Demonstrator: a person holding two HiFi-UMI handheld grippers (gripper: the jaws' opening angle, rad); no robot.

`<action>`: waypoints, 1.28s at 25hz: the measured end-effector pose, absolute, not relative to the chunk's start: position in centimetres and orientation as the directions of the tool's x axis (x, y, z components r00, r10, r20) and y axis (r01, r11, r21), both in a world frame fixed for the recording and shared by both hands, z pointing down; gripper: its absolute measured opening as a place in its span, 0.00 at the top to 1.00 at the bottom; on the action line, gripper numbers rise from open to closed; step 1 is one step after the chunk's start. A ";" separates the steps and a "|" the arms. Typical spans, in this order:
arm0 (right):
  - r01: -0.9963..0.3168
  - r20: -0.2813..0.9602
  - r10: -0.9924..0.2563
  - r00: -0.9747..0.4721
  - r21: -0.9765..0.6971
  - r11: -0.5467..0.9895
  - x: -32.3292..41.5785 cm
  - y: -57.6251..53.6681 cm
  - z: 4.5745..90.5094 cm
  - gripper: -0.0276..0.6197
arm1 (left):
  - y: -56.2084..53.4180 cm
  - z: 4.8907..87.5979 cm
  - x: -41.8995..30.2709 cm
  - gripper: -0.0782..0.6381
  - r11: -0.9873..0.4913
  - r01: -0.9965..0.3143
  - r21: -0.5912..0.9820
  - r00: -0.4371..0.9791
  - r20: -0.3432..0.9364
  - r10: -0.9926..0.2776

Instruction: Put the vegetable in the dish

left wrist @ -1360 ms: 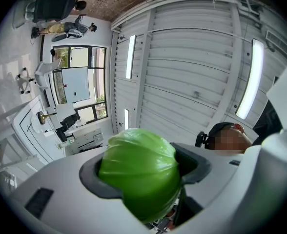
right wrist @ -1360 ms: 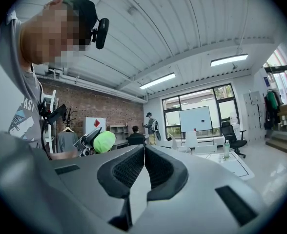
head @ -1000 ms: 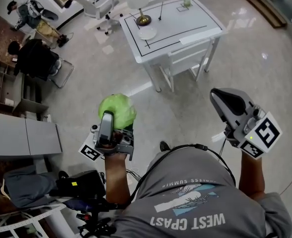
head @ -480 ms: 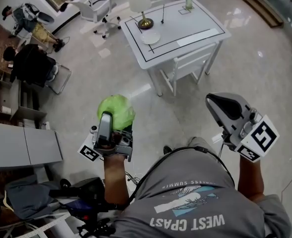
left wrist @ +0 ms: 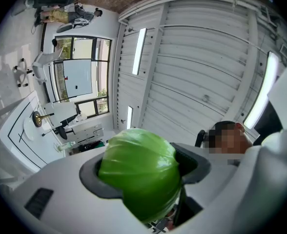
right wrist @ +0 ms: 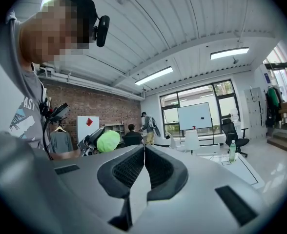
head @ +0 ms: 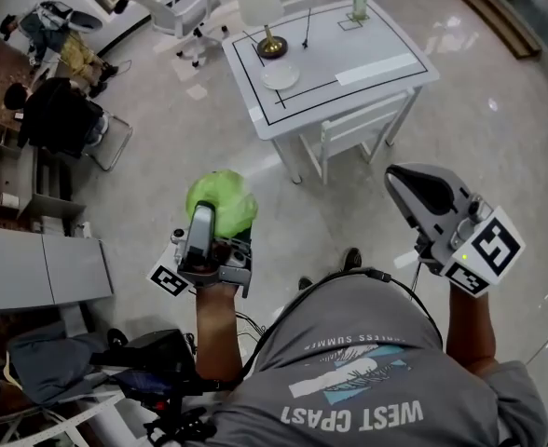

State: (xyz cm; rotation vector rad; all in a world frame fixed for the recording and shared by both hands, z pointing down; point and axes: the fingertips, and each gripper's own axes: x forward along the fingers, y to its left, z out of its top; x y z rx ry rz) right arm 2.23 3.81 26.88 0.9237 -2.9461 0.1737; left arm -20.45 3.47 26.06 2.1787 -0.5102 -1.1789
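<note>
Green cabbage [head: 222, 201] sits clamped in the left gripper [head: 223, 223], jaws partly spread around it. Right gripper [right wrist: 143, 165] is pinched closed, empty. We've drifted toward the white table [head: 367, 45], so the dish [head: 280, 77] is closer but still well off.

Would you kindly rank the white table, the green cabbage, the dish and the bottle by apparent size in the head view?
1. white table
2. green cabbage, though it is much nearer the camera, which enlarges it
3. dish
4. bottle
</note>
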 end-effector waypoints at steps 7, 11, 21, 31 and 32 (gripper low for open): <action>-0.546 0.078 -0.541 -0.838 -0.085 0.833 5.3 1.1 26.5 0.95 | 1.7 25.7 -17.7 0.47 -0.744 -0.069 0.665 0.508 -0.618 -0.600; -0.541 0.074 -0.536 -0.841 -0.089 0.837 7.2 -0.4 26.9 0.95 | 0.8 25.6 -16.4 0.47 -0.748 -0.085 0.658 0.493 -0.625 -0.605; -0.579 0.083 -0.573 -0.815 -0.119 0.806 7.5 -3.6 27.7 0.95 | -3.0 26.0 -16.1 0.47 -0.737 -0.062 0.673 0.527 -0.605 -0.597; -0.616 0.082 -0.611 -0.788 -0.137 0.776 2.8 -7.5 27.7 0.95 | -8.2 25.8 -20.2 0.47 -0.730 -0.038 0.682 0.572 -0.585 -0.576; -0.617 0.083 -0.611 -0.787 -0.137 0.775 2.1 -7.8 27.9 0.95 | -8.7 25.9 -20.8 0.47 -0.728 -0.035 0.685 0.572 -0.584 -0.577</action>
